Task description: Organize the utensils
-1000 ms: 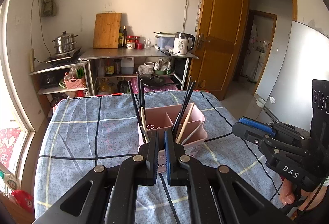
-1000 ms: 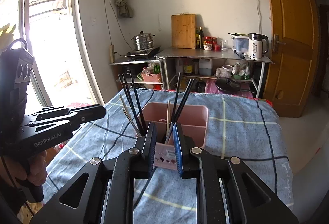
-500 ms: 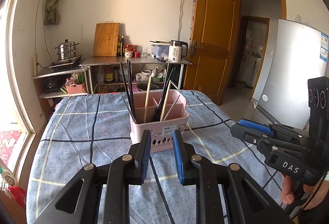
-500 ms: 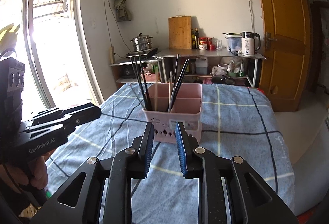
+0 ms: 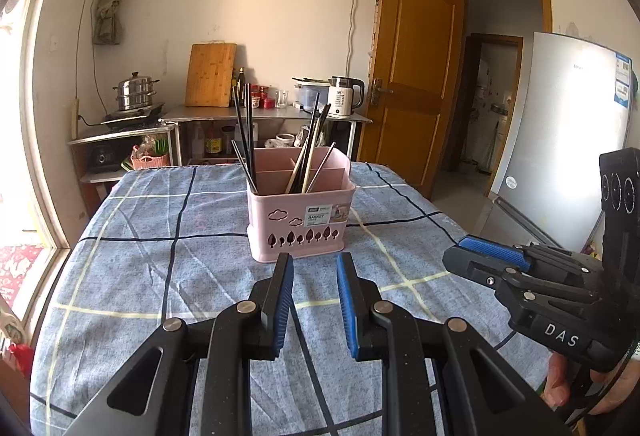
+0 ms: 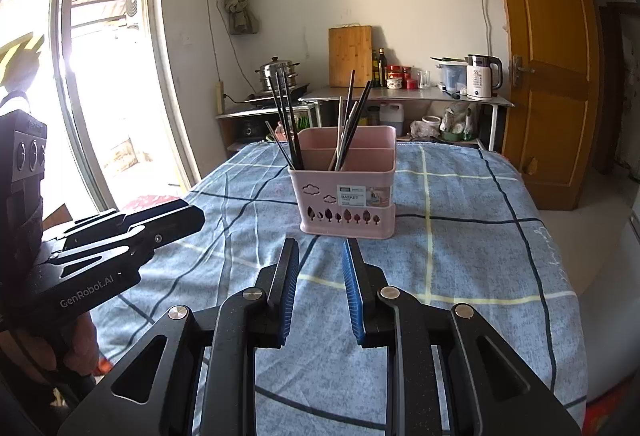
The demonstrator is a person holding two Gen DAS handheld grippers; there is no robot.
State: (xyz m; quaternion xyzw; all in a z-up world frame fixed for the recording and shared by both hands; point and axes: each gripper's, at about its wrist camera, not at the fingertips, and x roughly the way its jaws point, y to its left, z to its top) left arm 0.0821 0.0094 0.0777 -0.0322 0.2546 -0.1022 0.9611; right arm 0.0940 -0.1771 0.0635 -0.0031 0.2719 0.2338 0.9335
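Observation:
A pink utensil basket [image 5: 301,220] [image 6: 347,196] with dividers stands upright on the blue checked tablecloth [image 5: 160,268]. Several black and pale chopsticks [image 5: 248,140] [image 6: 285,116] lean in its compartments. My left gripper [image 5: 314,268] hovers just in front of the basket, open, with nothing between its blue pads. My right gripper [image 6: 320,256] is also short of the basket and open, its jaws empty. Each gripper shows at the side of the other's view: the right one [image 5: 492,264], the left one [image 6: 176,216].
A metal shelf unit [image 5: 264,116] with a kettle, cutting board and jars stands beyond the table's far edge. A steamer pot [image 5: 134,92] sits on a lower stand to the left. A wooden door [image 5: 416,68] and fridge [image 5: 572,140] are right; a window is left.
Both grippers have drawn back from the basket and sunk lower, so it now stands clear ahead of them. The left jaws, shut at the basket's rim before, have opened; the right widened slightly.

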